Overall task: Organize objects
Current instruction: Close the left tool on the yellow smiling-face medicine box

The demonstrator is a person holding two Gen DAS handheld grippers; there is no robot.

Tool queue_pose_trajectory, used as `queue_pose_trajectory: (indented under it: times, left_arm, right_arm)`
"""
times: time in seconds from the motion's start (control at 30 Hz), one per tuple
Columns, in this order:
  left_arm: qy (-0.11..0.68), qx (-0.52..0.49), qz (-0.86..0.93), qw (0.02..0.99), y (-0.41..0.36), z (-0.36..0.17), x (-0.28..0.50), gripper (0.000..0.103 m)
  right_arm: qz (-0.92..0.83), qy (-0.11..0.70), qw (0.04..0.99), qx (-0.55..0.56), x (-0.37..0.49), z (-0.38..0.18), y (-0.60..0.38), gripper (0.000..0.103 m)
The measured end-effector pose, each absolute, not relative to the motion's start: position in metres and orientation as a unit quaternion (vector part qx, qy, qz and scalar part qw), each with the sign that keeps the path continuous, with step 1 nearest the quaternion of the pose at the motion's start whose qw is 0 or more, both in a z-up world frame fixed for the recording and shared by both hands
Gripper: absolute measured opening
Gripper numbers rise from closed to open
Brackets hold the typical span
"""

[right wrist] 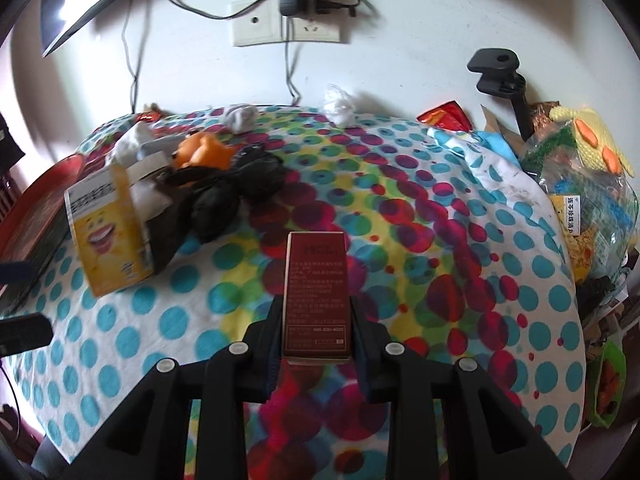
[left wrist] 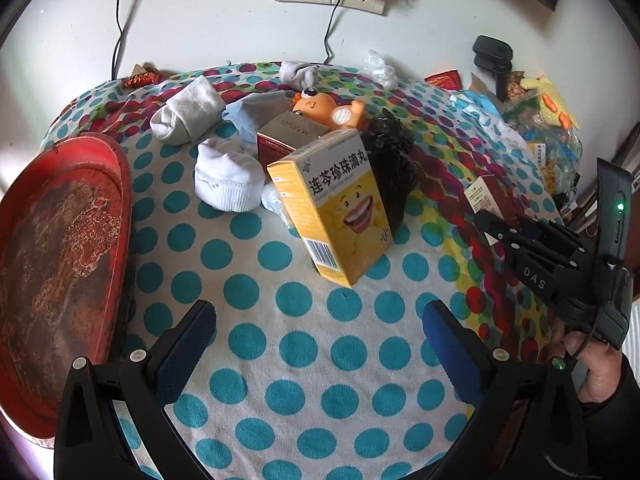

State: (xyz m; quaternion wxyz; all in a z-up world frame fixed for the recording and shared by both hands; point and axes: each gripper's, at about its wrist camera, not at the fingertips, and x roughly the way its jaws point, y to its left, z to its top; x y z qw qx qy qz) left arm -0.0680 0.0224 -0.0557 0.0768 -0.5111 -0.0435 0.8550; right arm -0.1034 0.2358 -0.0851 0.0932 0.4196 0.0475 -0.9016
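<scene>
My right gripper (right wrist: 316, 320) is shut on a dark red box (right wrist: 316, 296) and holds it over the dotted cloth; it also shows in the left wrist view (left wrist: 486, 222) at the right, with the red box (left wrist: 486, 196) in it. My left gripper (left wrist: 320, 328) is open and empty, a little short of a yellow medicine box (left wrist: 336, 208) that leans on a brown box (left wrist: 288, 138) and a black plastic bag (left wrist: 392, 172). The yellow box (right wrist: 108, 228) also shows at the left of the right wrist view. White rolled socks (left wrist: 228, 180) and an orange toy (left wrist: 328, 110) lie behind.
A worn red tray (left wrist: 60, 260) stands at the left edge of the dotted cloth (left wrist: 304, 360). A heap of bags, a knitted yellow item and another yellow box (right wrist: 572, 184) fills the right side. The wall with sockets and cables (right wrist: 288, 28) is behind.
</scene>
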Motion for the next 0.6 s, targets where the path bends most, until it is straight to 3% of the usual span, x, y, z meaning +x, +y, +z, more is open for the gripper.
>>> queue_pose_trajectory:
  times: [0.6]
  left_arm:
    - [-0.091, -0.518, 0.851, 0.020, 0.039, -0.070, -0.118, 0.103]
  right_arm:
    - [-0.898, 0.010, 0.091, 0.430, -0.131, -0.101, 0.241, 0.030]
